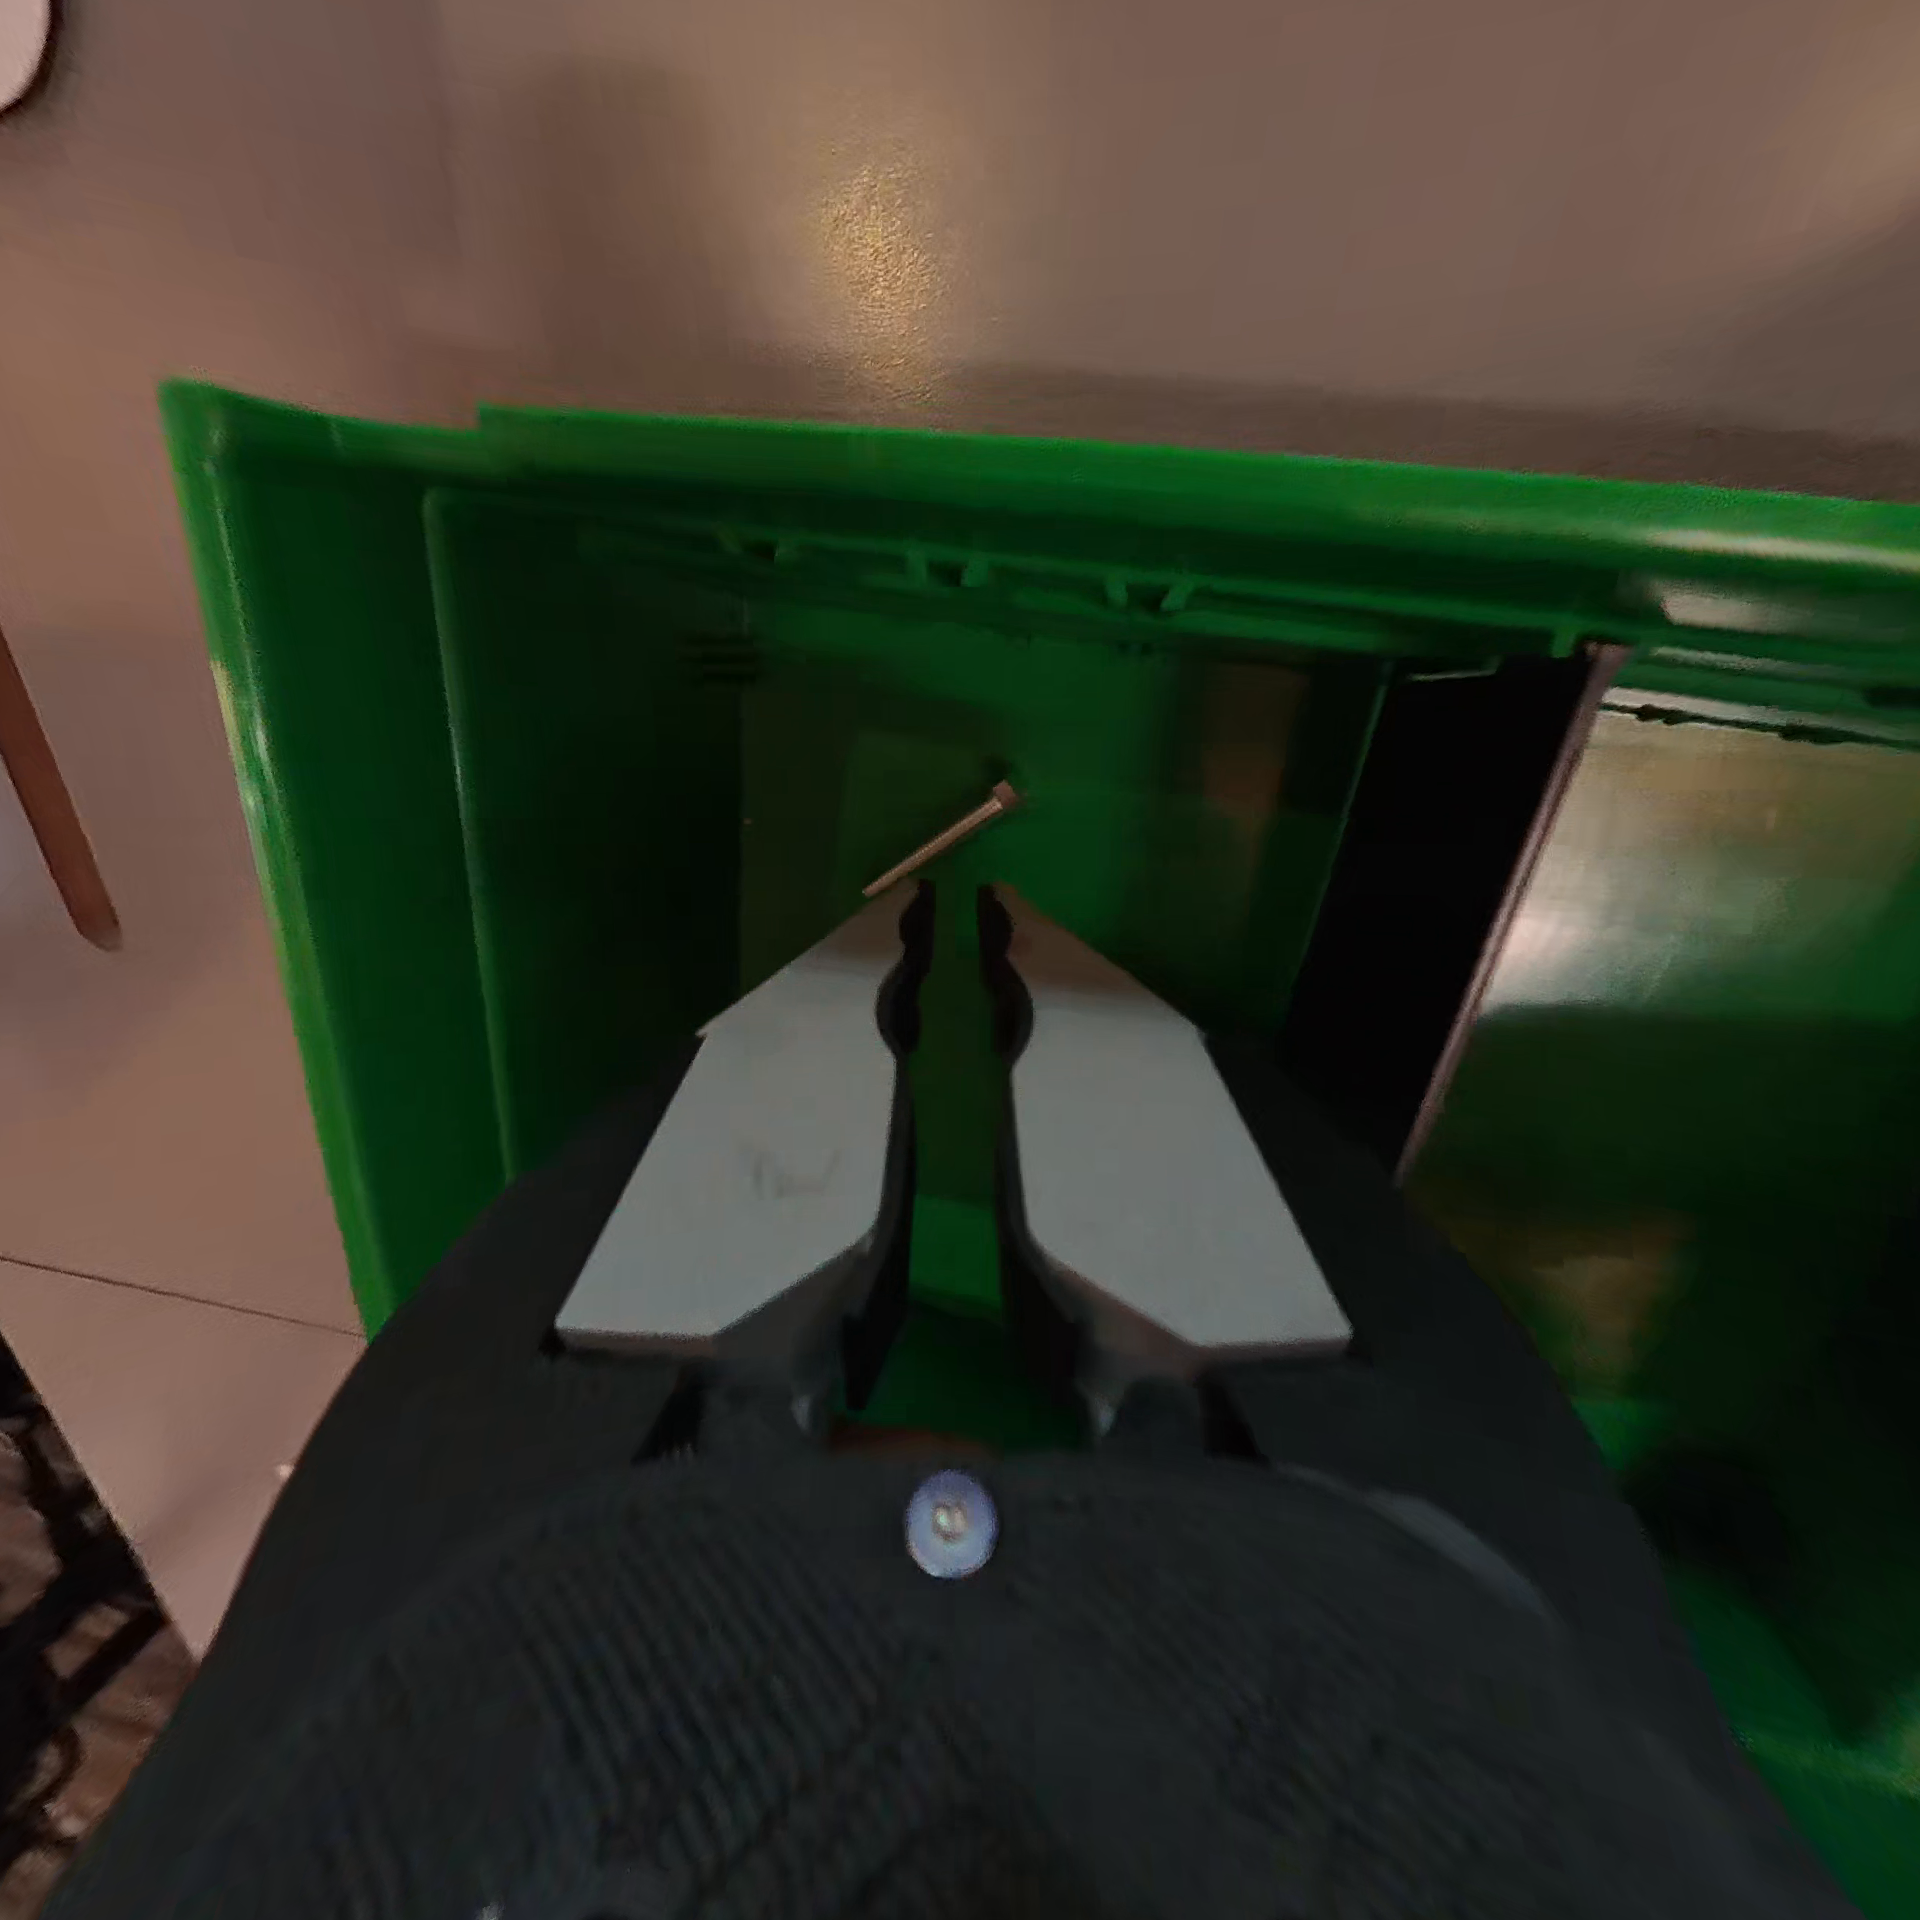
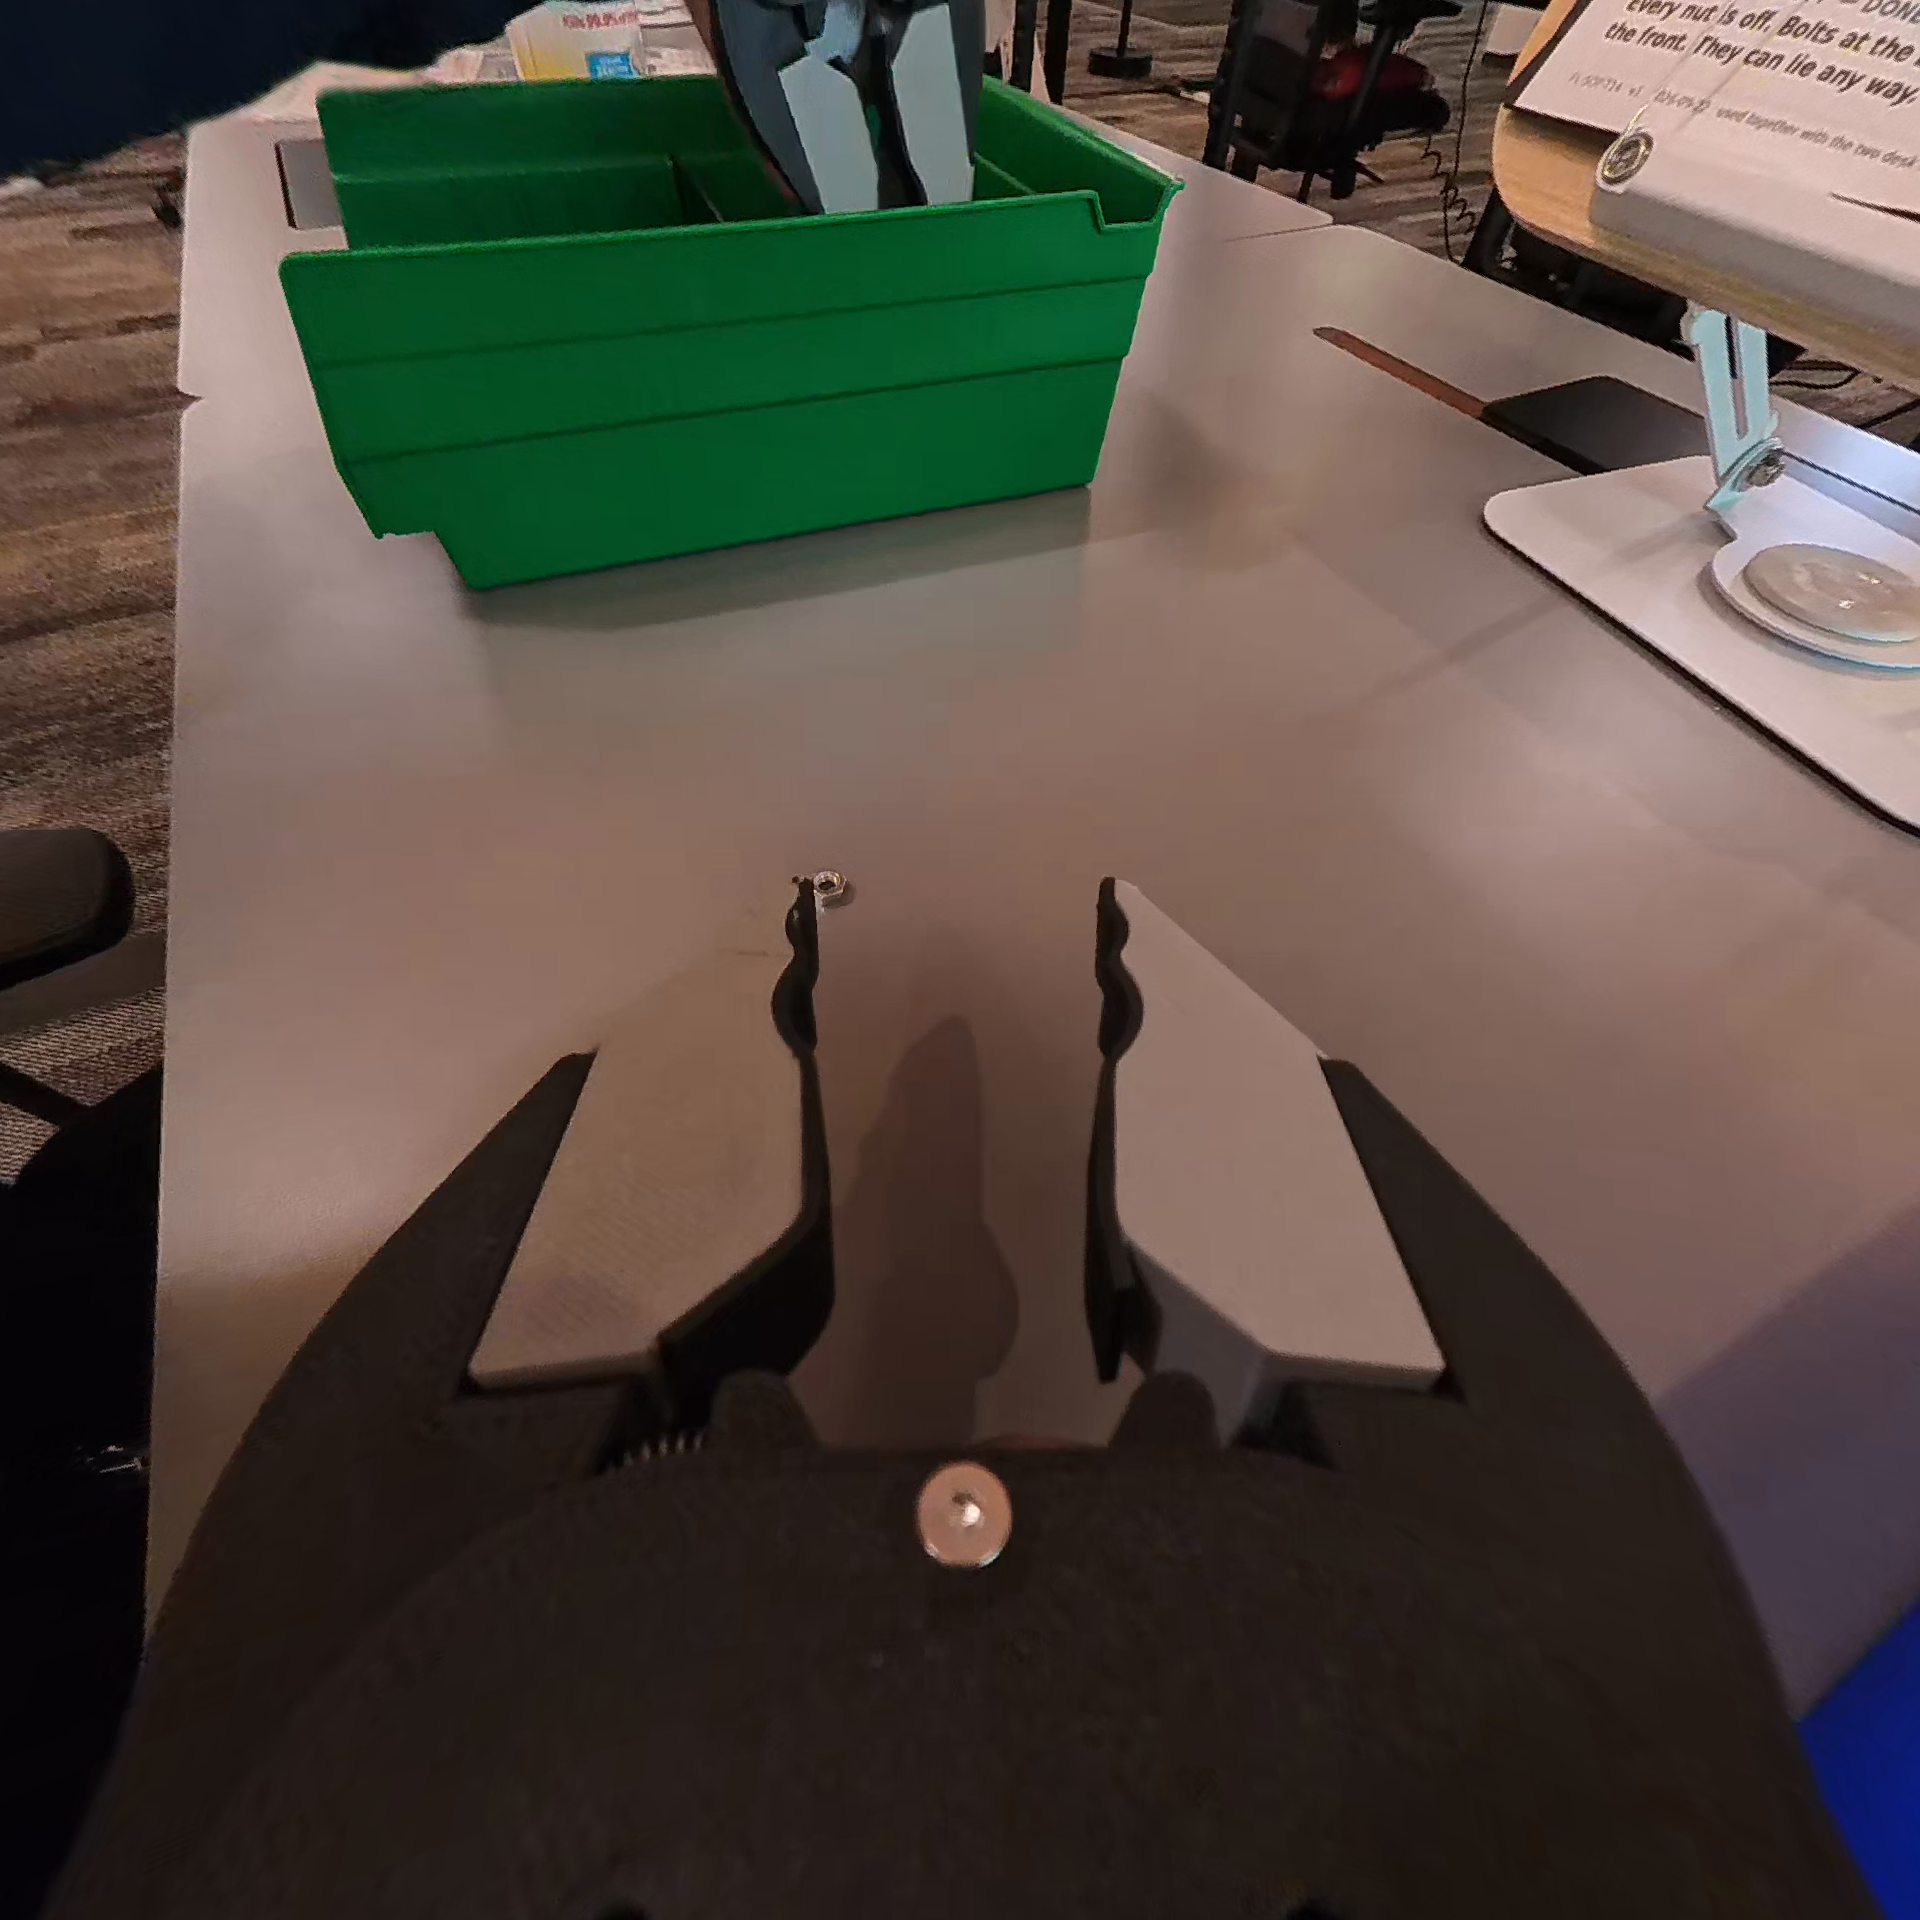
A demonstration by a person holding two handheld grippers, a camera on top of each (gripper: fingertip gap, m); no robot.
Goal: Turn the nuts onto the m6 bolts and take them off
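In the left wrist view my left gripper [image 1: 954, 891] reaches down into a green bin [image 1: 312, 831]. A thin bolt [image 1: 940, 840] lies on the bin floor just past the fingertips. The jaws stand a narrow gap apart and hold nothing. In the right wrist view my right gripper [image 2: 956, 894] is open low over the grey table [image 2: 1247, 779]. A small silver nut [image 2: 829, 888] lies on the table right at the tip of the left finger [image 2: 800, 935]. The green bin [image 2: 717, 395] stands farther back, with the left gripper [image 2: 883, 125] dipping into it.
A black divider [image 1: 1444, 883] splits the bin; the right compartment [image 1: 1683, 1039] shows nothing in it. A white stand [image 2: 1714, 582] holding a printed sheet [image 2: 1766, 62] sits at the right. A dark flat object [image 2: 1579, 416] lies beside it. Carpet and chair parts lie beyond the table edges. Tip to tip, the grippers are about 30 cm apart.
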